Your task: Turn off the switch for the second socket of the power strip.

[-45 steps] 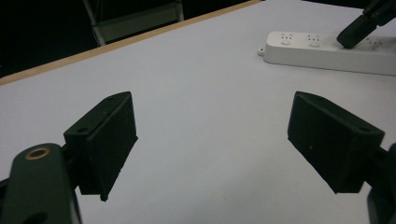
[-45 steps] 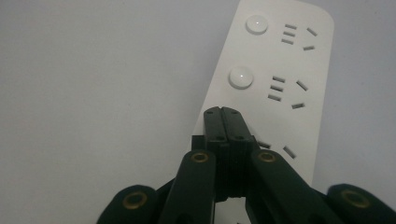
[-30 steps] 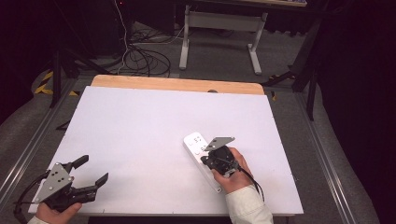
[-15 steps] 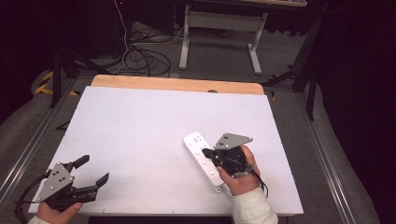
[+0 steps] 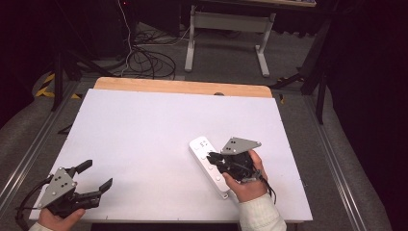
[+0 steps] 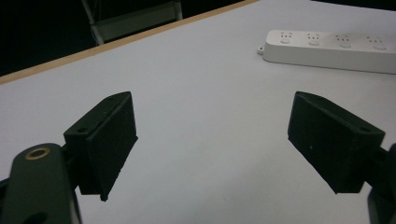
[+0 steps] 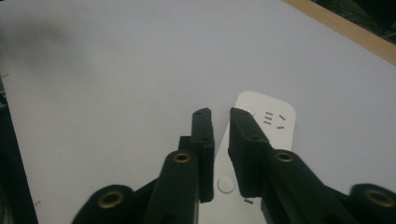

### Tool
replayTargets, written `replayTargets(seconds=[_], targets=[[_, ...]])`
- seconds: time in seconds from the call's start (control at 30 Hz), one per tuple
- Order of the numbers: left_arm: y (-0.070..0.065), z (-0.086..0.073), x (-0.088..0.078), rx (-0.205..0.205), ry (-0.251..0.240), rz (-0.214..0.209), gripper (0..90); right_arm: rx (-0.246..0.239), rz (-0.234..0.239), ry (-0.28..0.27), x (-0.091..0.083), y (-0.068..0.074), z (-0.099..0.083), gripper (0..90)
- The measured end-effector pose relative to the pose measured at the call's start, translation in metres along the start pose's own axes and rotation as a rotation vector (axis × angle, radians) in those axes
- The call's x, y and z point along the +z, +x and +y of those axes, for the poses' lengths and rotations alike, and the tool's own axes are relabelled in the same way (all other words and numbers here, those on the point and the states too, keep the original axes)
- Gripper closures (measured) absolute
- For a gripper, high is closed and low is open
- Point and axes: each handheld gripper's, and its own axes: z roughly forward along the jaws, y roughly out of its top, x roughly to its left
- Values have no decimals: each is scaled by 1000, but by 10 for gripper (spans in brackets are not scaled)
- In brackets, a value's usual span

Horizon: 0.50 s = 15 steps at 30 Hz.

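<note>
Item: white power strip [image 5: 210,166], flat on the white table [image 5: 144,139], long axis running from 11 to 5 o'clock in the high view, its near end towards the table's near edge. Right gripper [image 5: 215,161] hovers directly over it, jaws just parted to a narrow gap, nothing between them; left gripper [image 5: 94,177] rests well apart at 8 o'clock, jaws wide and empty. Open room: bare tabletop from 9 to 12 o'clock of the strip.
</note>
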Motion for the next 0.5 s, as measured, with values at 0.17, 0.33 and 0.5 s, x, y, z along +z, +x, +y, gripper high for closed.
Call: replayTargets(seconds=[0.17,0.33,0.5], targets=[[0,0,0,-3,0,0,163,-14,-2,-13,-1,3,2,659],[0,0,0,-2,1,1,163,-28,-19,-25,-3,5,3,588],[0,0,0,0,1,2,163,-40,-22,-24,-4,5,4,516]])
